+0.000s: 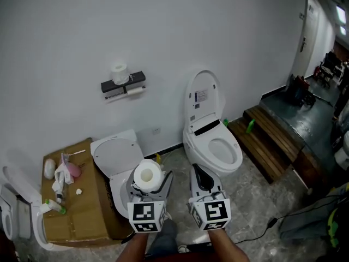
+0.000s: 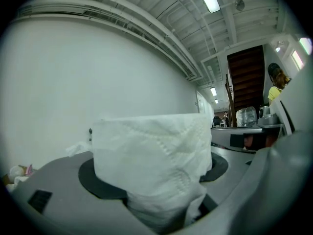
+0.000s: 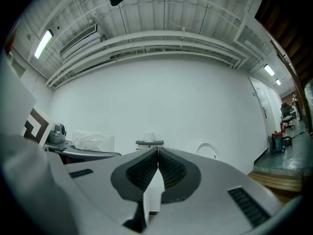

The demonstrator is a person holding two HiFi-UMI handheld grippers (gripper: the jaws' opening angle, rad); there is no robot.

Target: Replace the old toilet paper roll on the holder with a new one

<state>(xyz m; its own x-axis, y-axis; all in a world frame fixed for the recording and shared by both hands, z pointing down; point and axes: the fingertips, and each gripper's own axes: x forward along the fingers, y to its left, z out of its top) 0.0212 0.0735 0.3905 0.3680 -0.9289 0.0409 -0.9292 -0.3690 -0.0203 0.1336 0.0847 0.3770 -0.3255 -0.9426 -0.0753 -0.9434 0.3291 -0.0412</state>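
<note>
Head view: left claw [image 1: 149, 184] clamps new roll [image 1: 148, 173]; right claw [image 1: 198, 172] closed, empty; toilet [image 1: 115, 156] stands before wall holder [image 1: 123, 86].

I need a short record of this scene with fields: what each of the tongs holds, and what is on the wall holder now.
left tongs: shut on a full toilet paper roll
right tongs: shut, nothing between them
wall holder: on the white wall, ahead of both tongs, apart from them
holder top: a small roll stands upright
holder bar: a thin white roll lies along it
task state: swap not yet done
</note>
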